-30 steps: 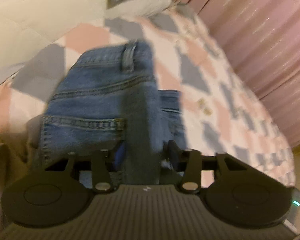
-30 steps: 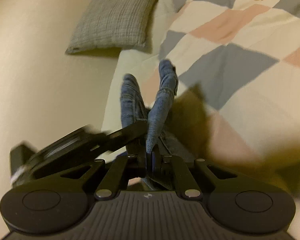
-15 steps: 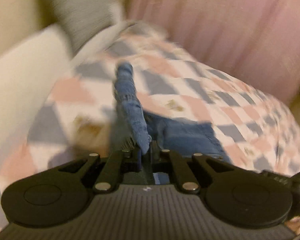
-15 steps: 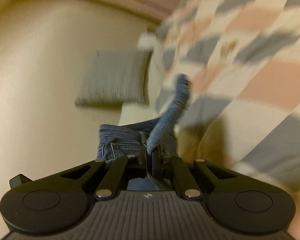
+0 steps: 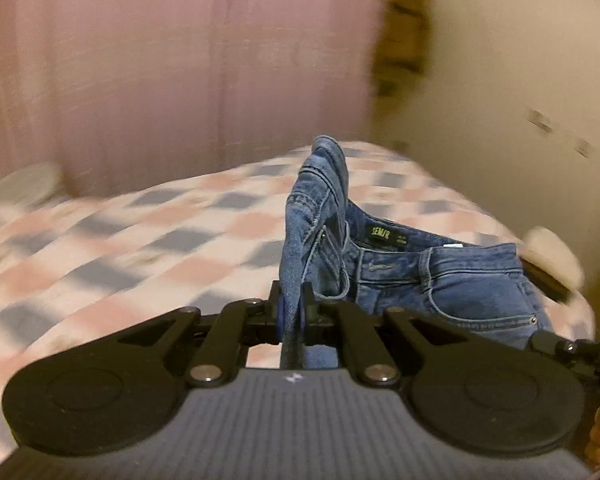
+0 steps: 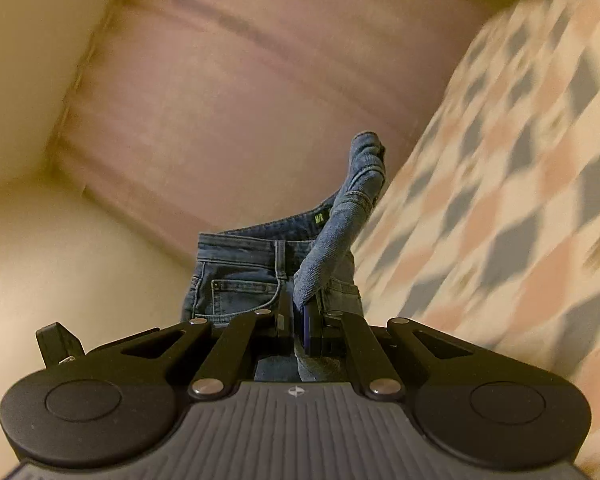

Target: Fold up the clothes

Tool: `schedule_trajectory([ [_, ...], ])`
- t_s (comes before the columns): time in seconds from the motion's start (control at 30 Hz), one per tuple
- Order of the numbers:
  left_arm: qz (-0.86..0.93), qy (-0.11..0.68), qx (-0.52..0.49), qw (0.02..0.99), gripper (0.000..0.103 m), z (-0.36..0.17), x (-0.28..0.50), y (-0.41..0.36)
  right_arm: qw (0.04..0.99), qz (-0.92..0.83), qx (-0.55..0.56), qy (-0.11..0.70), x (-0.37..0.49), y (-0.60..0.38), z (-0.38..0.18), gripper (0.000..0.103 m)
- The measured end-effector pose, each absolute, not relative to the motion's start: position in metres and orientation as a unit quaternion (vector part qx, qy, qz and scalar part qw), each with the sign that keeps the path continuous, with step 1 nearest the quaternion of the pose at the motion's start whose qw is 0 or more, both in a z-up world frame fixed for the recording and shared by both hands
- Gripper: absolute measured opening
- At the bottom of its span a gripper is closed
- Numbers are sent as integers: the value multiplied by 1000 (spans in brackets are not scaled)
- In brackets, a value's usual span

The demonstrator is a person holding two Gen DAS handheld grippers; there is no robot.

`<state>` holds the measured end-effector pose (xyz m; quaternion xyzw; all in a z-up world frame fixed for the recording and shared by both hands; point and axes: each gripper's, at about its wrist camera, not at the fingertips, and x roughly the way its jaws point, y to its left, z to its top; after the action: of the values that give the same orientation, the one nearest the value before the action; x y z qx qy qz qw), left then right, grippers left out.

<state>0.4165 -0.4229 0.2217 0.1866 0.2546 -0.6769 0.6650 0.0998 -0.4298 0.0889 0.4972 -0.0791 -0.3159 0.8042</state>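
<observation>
The quilt (image 5: 148,236), curtain (image 5: 160,68) and a dark shape on the wall (image 5: 402,46) were smeared by motion blur, and the jeans' (image 5: 452,280) legs ran hidden behind the gripper bodies.

- You have a bed (image 5: 148,216) under you, covered by a quilt (image 6: 512,184) checked in pink, grey-blue and cream.
- The quilt shows blurred in both wrist views, so you cannot make out its small printed motifs.
- At the far left edge of the bed in your left wrist view sits a pale rounded shape (image 5: 24,184), too smeared to name.
- Whether the jeans (image 5: 440,276) touch the quilt, you cannot tell.
</observation>
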Motion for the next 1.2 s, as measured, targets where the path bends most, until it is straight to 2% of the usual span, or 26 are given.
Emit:
schedule_trajectory([
  [0.17, -731, 237, 215, 603, 4, 219, 256, -547, 775, -412, 466, -109, -46, -462, 102, 5],
  [0.33, -764, 260, 240, 539, 6, 179, 101, -660, 719, -518, 449, -115, -185, -499, 85, 5],
  [0.37, -767, 268, 247, 528, 11, 168, 74, -679, 696, -545, 453, -112, -212, -508, 75, 5],
  [0.4, -768, 277, 256, 518, 21, 156, 49, -696, 672, -572, 457, -109, -237, -517, 64, 5],
  [0.47, -762, 298, 276, 504, 28, 127, 13, -714, 615, -620, 481, -81, -273, -535, 30, 5],
  [0.5, -759, 309, 281, 499, 29, 114, 4, -709, 585, -642, 491, -67, -291, -544, 13, 16],
  [0.53, -756, 319, 287, 494, 32, 102, -3, -704, 560, -649, 512, -50, -304, -548, -4, 20],
  [0.57, -752, 326, 294, 492, 39, 91, -4, -698, 535, -655, 532, -33, -317, -551, -21, 27],
  [0.63, -732, 327, 319, 505, 45, 66, 7, -674, 483, -665, 569, 2, -343, -558, -55, 33],
  [0.7, -694, 337, 345, 534, 50, 40, 36, -637, 476, -660, 580, 32, -344, -551, -70, 47],
  [0.77, -645, 356, 369, 566, 56, 14, 73, -596, 488, -649, 579, 76, -332, -543, -79, 51],
  [0.97, -519, 421, 410, 620, 62, -45, 149, -442, 559, -556, 558, 257, -242, -478, -95, 52],
  [1.1, -503, 485, 380, 606, 74, -73, 160, -348, 596, -487, 569, 291, -173, -451, -102, 53],
  [1.2, -494, 502, 370, 606, 73, -89, 156, -301, 609, -451, 583, 293, -131, -431, -103, 56],
])
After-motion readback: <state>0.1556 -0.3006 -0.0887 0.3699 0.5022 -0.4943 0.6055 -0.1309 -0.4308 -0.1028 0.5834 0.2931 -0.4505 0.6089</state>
